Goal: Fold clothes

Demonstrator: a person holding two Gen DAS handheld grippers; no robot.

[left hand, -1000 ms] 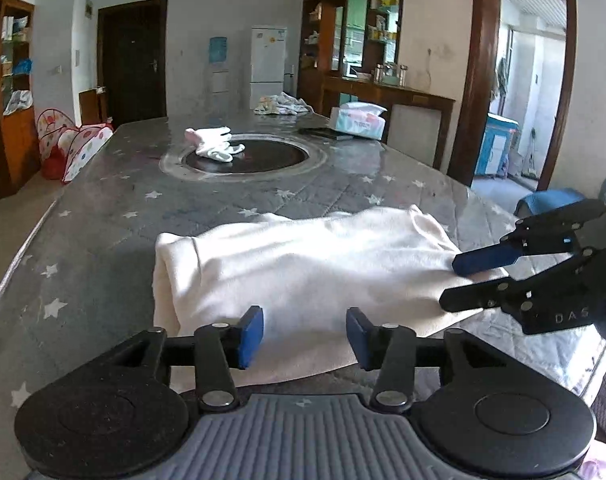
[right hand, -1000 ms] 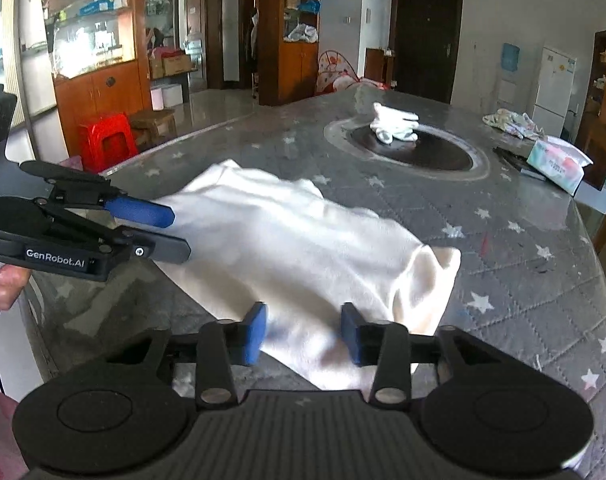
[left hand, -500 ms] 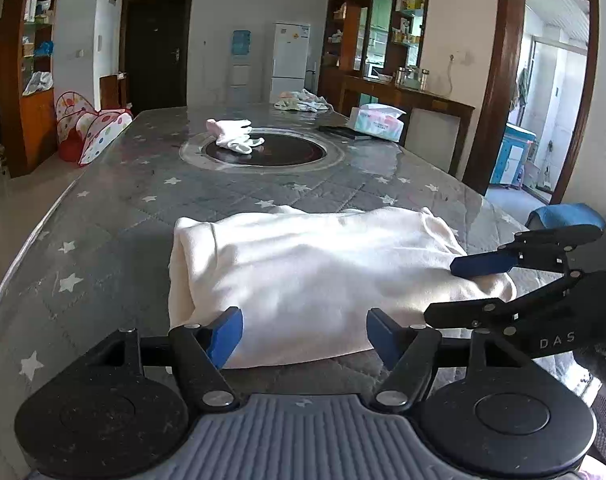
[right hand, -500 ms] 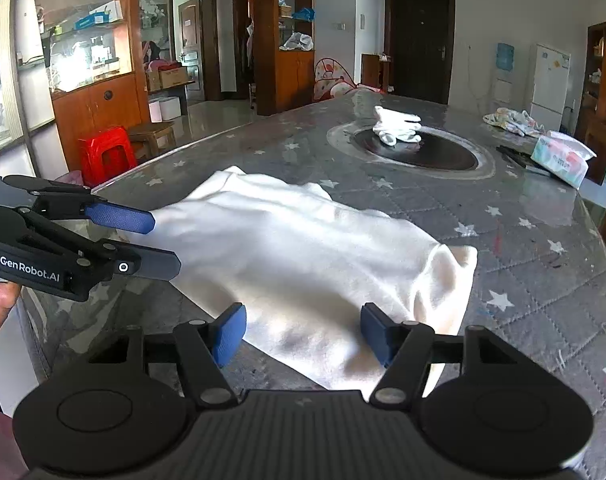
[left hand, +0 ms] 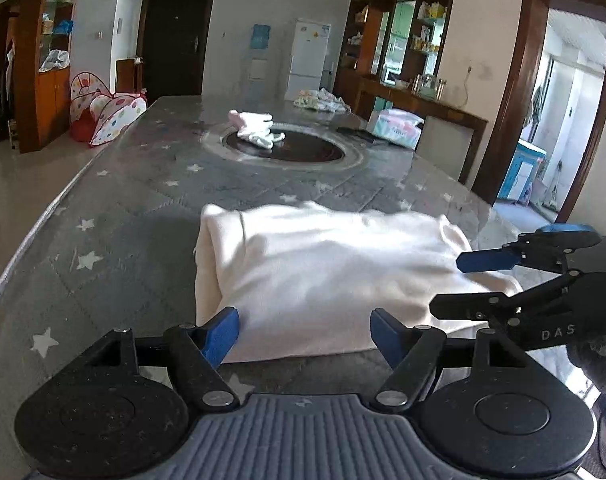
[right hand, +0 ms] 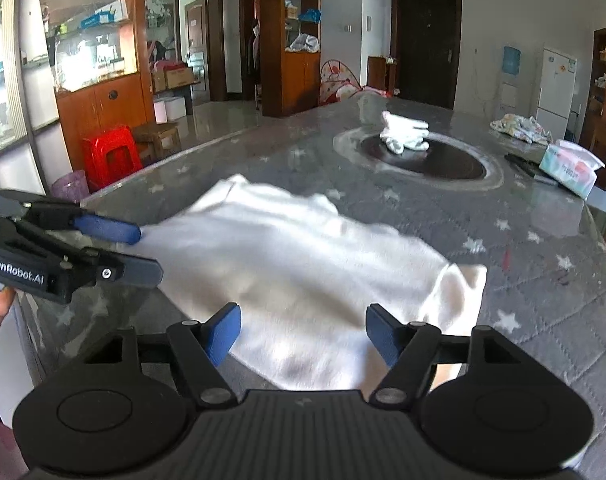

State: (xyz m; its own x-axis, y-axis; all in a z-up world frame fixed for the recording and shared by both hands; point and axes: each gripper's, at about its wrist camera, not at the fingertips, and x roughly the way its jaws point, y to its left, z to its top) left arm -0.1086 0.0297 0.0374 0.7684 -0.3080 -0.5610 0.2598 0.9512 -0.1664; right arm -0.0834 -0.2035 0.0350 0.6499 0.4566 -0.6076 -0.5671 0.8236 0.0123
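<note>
Inspector: Where is the white garment [left hand: 335, 268] found?

Assessor: It is laid folded on the star-patterned table [left hand: 115, 216], near the front edge, with a doubled fold at its left end in the left wrist view.

Inspector: What is recorded of the tools?

Assessor: The left gripper [left hand: 303, 330] is held wide apart, nothing clamped; the cloth's near edge is seen just beyond the blue pads [left hand: 223, 330]. The right gripper [right hand: 301, 330] is noted with its jaws opening, cloth lying beyond and below them, nothing pinched.

Inspector: How is the step judged best done?

Assessor: A release is judged to be in hand. Both tools should be drawn clear without the cloth being snagged. For any further fold, all layers at each end should be pinched together and carried over evenly, so that edges are aligned.
</note>
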